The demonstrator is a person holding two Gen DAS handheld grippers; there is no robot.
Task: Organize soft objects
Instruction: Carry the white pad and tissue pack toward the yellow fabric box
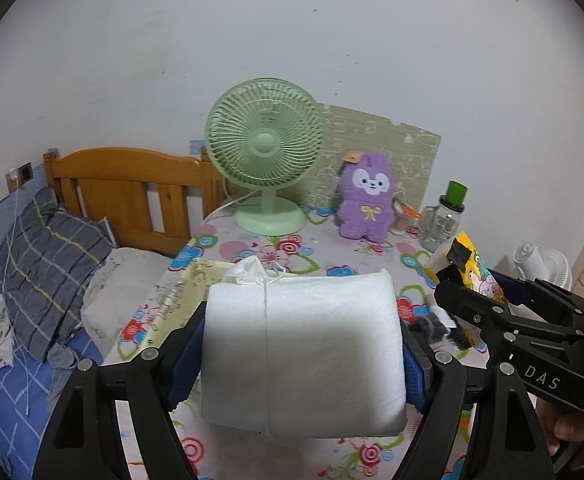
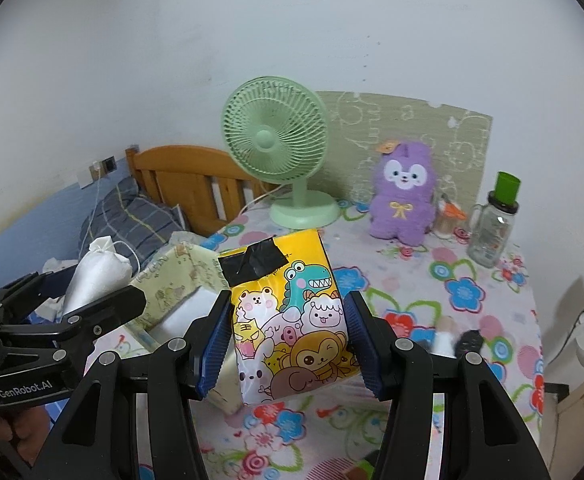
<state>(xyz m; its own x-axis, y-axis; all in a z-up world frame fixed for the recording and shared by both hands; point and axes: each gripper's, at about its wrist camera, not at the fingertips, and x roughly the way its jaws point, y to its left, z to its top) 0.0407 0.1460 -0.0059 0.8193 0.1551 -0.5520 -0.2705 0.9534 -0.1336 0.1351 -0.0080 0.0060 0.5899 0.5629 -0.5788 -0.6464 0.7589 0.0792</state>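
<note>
Above floral table [image 2: 471,292]: left gripper [image 1: 303,354] grips white pack [image 1: 303,356], right gripper [image 2: 288,336] grips cartoon pack [image 2: 292,320]; neither stowed in box [image 2: 180,276] yet.

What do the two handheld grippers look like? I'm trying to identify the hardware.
Both grippers, left and right, are black linkage frames with silver pivot bolts and blue ribbed pads. White "DAS" and "GenRobot.AI" lettering marks their sides.

I see a plain white pouch [image 1: 303,356], a yellow cartoon-animal pack [image 2: 292,320] patched with black tape [image 2: 252,262], mint-green fan [image 2: 276,132], purple plush [image 2: 403,196], bench cloth [image 2: 471,304] white with red-blue-pink flowers, grey plaid pillow [image 1: 48,264].
</note>
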